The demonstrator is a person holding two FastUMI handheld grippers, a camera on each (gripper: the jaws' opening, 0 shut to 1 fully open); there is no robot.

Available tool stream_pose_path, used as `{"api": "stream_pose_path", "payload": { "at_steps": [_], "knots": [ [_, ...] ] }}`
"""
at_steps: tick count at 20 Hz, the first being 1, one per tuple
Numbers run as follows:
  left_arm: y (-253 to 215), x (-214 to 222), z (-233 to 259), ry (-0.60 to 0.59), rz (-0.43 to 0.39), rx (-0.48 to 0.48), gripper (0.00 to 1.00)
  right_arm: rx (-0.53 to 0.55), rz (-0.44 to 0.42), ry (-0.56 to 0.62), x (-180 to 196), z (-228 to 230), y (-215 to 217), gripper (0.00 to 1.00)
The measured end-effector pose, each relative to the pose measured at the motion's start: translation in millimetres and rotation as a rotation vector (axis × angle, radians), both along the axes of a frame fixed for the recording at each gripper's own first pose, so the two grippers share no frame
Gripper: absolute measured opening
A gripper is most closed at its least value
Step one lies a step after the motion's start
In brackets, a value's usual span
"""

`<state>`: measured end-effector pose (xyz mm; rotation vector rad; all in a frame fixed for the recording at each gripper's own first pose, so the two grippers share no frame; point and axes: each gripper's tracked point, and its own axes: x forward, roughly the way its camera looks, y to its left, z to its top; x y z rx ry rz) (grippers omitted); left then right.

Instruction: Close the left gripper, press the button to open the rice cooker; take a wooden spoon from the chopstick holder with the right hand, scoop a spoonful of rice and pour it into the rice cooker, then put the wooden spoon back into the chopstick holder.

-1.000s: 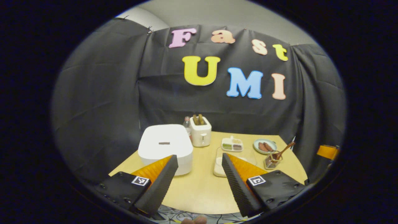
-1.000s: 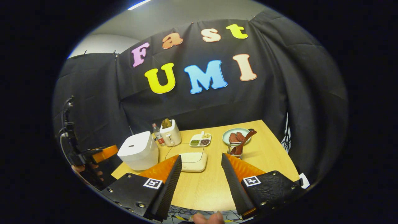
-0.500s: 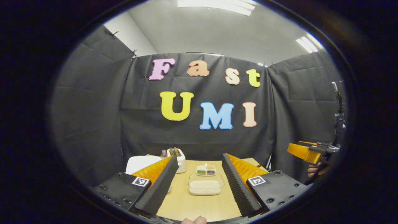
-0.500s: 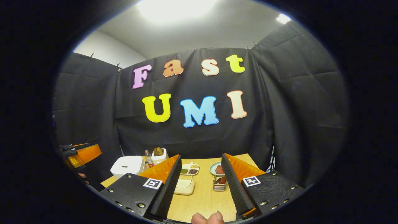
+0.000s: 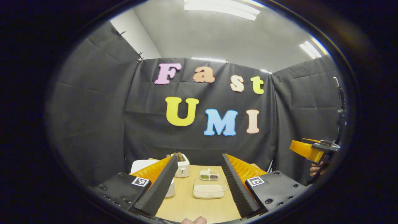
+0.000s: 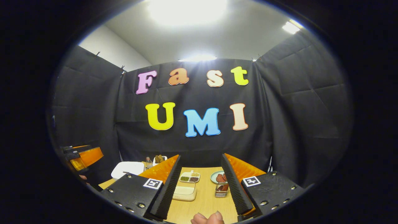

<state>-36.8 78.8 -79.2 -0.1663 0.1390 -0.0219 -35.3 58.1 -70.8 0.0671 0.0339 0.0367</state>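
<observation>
Hovering above the near edge of the pale wooden table (image 5: 186, 202), the left gripper (image 5: 199, 172) has its 2 fingers spread wide with nothing between them. Beyond them sit a clear rectangular container of white rice (image 5: 208, 188), a small divided tray of grains (image 5: 208, 175) and a white toaster (image 5: 182, 165); the white rounded rice cooker (image 5: 140, 165), lid down, stands at the table's left, partly behind the left finger. The right gripper (image 6: 199, 174) is likewise spread and holds nothing, a thumb tip (image 6: 207, 218) showing at the lower edge. Ahead of it, a small metal chopstick holder (image 6: 221, 190) stands beside a pale green plate of reddish sausages (image 6: 218, 177). Something brown shows inside the holder, but the spoon's handle and which way it points cannot be made out. The rice cooker (image 6: 128, 169) lies far left.
</observation>
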Motion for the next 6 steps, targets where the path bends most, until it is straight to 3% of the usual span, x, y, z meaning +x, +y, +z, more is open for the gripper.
{"api": "stream_pose_path", "payload": {
  "at_steps": [6],
  "knots": [
    [8.7, 2.9, -8.6, 0.004, -0.015, -0.013, 0.95, -0.006, -0.012, -0.013, 2.3, 8.1, 9.6, 0.79]
  ]
}}
